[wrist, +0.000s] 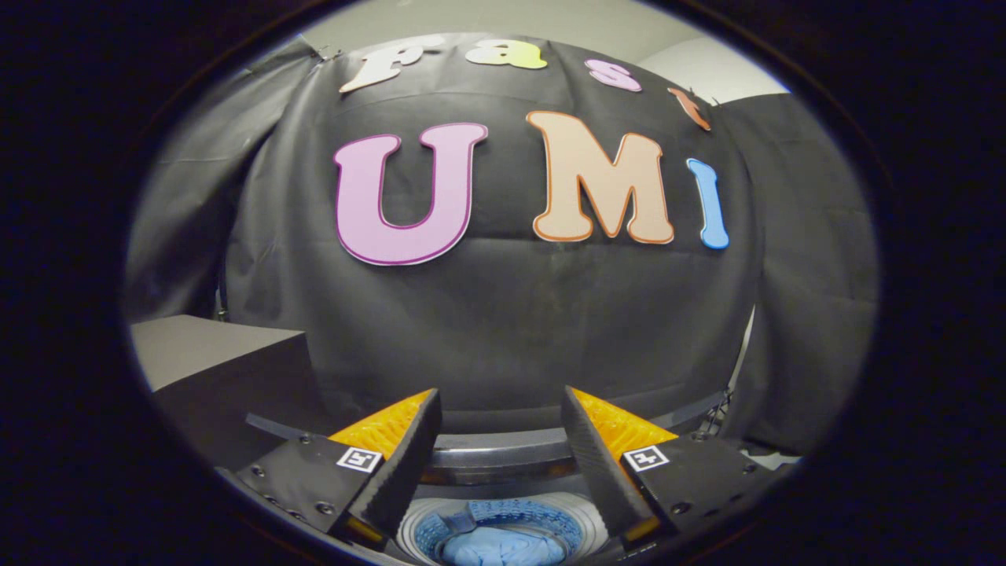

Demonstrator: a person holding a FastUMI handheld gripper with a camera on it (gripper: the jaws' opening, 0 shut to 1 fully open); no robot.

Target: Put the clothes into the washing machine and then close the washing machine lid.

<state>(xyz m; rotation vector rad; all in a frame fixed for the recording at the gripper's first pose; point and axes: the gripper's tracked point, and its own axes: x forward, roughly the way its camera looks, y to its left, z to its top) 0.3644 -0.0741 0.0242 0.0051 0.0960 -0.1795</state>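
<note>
gripper [501,452] wide open, empty; blue clothes [501,546] in washer [503,456] drum below fingers; lid open; no readable labels.

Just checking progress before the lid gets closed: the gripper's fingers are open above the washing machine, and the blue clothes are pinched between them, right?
Not quite. The gripper view shows the gripper open above the washing machine, but its fingers hold nothing. The blue clothes already lie down inside the drum, below the fingers.

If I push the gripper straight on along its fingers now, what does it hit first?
Probably the black cloth wall: the open gripper points at it, above the washing machine's rim. Depth is unclear.
</note>
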